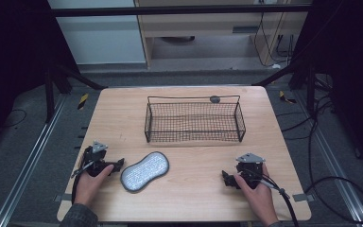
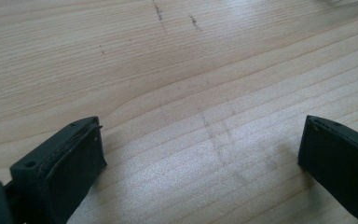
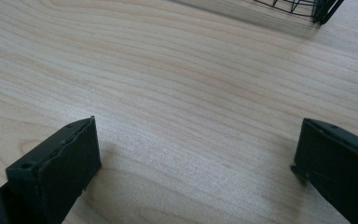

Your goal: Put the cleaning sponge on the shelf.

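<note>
A grey, peanut-shaped pad (image 1: 144,171) with a speckled top lies on the wooden table (image 1: 189,198), front left of centre. Behind it stands a black wire basket (image 1: 194,120), with nothing visible inside. My left gripper (image 1: 121,163) rests on the table just left of the pad, jaws pointing right toward it. In the left gripper view my left gripper (image 2: 200,154) is open over bare wood. My right gripper (image 1: 225,178) sits at the front right, pointing left. My right gripper (image 3: 196,154) is open too, nothing between its jaws.
A small dark round thing (image 1: 214,99) sits at the basket's back rim. A corner of the basket (image 3: 303,8) shows at the top of the right gripper view. Cables (image 1: 321,189) trail off the table's right side onto the floor.
</note>
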`<state>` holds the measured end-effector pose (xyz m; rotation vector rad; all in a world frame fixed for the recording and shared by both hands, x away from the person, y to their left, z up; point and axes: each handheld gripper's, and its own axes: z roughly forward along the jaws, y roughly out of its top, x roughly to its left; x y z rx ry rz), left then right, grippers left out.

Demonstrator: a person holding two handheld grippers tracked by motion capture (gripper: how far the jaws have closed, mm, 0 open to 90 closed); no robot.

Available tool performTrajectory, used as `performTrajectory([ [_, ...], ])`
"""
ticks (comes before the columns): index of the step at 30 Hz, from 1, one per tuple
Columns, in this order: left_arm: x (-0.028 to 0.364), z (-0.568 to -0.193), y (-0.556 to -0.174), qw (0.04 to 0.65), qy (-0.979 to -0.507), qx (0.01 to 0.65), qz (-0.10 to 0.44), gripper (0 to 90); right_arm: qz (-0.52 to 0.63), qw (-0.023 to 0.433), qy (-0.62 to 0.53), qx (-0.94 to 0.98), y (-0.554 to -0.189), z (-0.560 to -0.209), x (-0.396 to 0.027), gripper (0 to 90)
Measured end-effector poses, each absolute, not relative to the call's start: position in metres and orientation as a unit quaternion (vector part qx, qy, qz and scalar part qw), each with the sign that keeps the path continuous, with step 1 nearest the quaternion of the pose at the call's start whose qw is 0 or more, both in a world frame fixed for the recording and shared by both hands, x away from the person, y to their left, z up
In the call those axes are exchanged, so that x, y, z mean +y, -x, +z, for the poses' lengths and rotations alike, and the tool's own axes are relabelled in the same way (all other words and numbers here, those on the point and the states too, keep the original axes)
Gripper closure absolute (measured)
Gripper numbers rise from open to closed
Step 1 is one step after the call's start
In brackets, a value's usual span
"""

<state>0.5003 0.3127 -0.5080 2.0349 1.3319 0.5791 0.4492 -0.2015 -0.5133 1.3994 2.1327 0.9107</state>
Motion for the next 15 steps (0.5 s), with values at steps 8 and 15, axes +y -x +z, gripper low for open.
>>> performTrajectory([
  [8, 0.313, -0.508, -0.496, 0.321, -0.777, 0.496, 0.218, 0.5, 0.33, 0.213, -0.496, 0.775, -0.449, -0.513, -0.203, 0.4],
  [15, 0.313, -0.494, -0.496, 0.314, -0.786, 0.484, 0.224, 4.0, 0.329, 0.213, -0.497, 0.774, -0.451, -0.513, -0.203, 0.3],
])
